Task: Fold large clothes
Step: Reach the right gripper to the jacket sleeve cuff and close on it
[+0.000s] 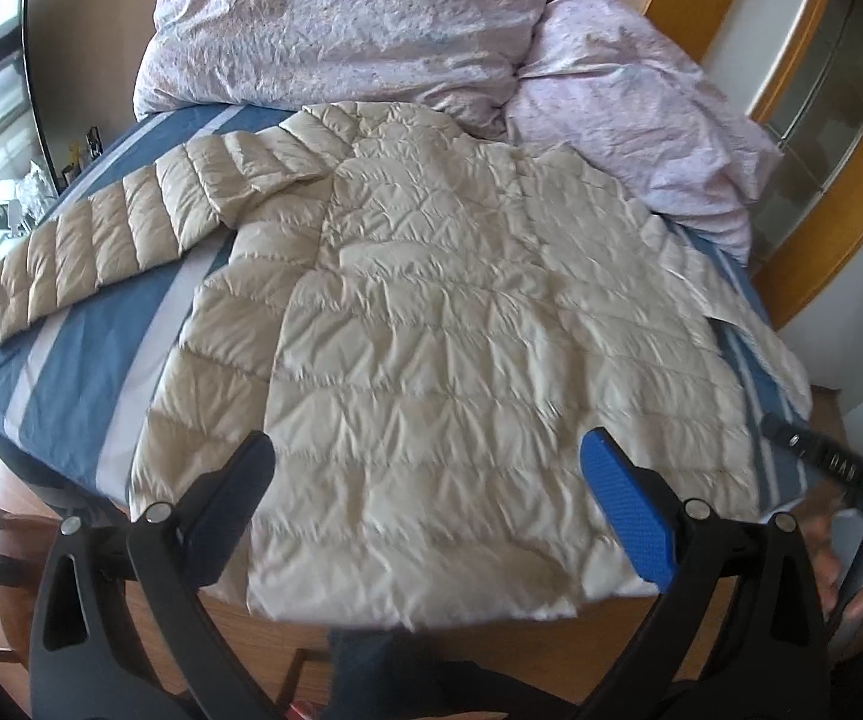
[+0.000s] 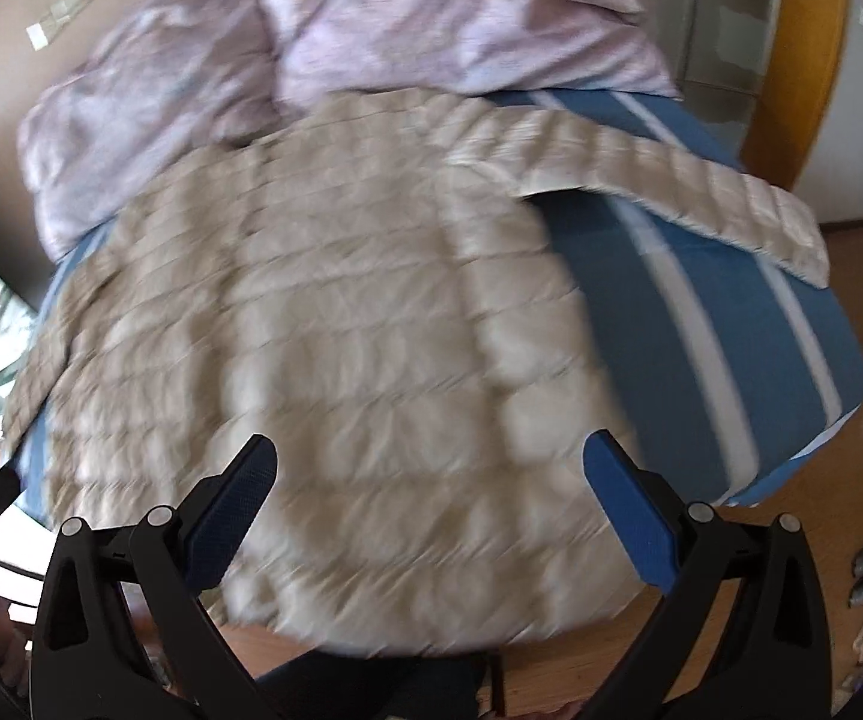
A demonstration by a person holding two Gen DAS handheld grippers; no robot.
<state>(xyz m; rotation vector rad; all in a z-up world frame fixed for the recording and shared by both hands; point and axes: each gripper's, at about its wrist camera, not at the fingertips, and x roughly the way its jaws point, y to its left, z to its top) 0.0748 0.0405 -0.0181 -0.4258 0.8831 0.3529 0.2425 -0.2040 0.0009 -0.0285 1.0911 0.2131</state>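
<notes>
Jacket (image 1: 431, 324) lies flat on the bed (image 1: 71, 372), long axis running away from both grippers, hem nearest. Left gripper (image 1: 425, 480) and right gripper (image 2: 431, 480) hover over the hem, jaws spread, empty; neither looks clearly nearer.

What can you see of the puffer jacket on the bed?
The jacket is cream, quilted and shiny, probably thin down-filled nylon. It lies spread flat on the blue striped sheet, collar toward the crumpled pink duvet, hem hanging over the near edge of the bed. One sleeve stretches out sideways; the other sleeve shows in the right wrist view. Neither gripper touches it; both sets of jaws are open.
</notes>
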